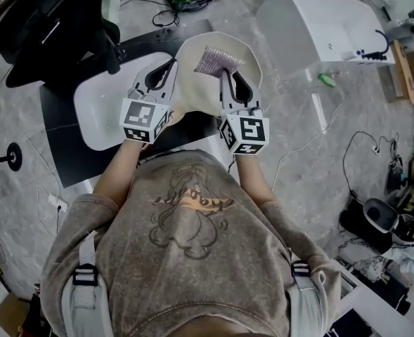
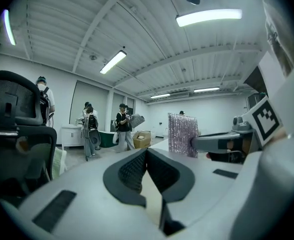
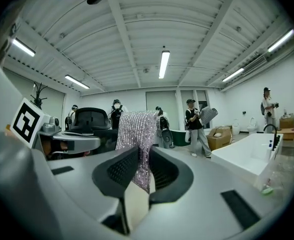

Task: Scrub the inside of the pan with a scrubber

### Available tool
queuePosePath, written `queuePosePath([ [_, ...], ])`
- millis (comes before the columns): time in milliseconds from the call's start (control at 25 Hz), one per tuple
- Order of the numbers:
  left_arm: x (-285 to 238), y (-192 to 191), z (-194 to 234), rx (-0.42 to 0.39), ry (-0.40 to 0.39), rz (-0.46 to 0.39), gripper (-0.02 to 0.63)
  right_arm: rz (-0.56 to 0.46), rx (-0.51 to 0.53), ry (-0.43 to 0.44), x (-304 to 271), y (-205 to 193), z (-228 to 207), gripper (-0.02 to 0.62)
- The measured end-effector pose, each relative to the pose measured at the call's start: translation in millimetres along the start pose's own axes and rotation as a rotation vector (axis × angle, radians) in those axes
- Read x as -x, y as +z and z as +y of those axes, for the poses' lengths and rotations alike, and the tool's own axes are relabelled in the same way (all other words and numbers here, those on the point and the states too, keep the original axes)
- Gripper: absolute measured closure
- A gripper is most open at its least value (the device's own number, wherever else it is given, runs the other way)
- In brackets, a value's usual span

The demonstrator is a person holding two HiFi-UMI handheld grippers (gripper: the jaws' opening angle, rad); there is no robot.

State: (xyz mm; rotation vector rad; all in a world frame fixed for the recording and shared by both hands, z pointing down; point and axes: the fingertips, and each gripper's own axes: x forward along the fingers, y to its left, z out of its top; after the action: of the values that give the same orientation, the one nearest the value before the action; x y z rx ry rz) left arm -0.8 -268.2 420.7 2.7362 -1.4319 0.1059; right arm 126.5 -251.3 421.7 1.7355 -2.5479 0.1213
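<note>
The silvery mesh scrubber [image 1: 217, 60] looked rough and glittering; the round cream pan [image 1: 199, 93] appeared smooth and matt inside. The grey plastic left gripper [image 1: 170, 63] and right gripper [image 1: 224, 72] had smooth matt shells and ribbed dark pads [image 3: 119, 170].

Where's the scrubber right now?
In the head view, the scrubber is just right of centre, pinched in the right gripper. It is held over the inside of the cream pan, near the pan's far rim.
</note>
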Motion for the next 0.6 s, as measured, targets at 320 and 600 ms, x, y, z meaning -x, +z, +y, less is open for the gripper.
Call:
queuePosePath([
  [320,3.4,-5.1,2.1,0.04,0.023,0.011,0.589,0.01,-0.012,-0.001,4.5,-2.5,-3.4,0.511],
  [600,2.2,-10.5,-0.9,0.053,0.017,0.031,0.589,0.016,-0.009,-0.003,6.4,-4.3,-7.7,0.511],
])
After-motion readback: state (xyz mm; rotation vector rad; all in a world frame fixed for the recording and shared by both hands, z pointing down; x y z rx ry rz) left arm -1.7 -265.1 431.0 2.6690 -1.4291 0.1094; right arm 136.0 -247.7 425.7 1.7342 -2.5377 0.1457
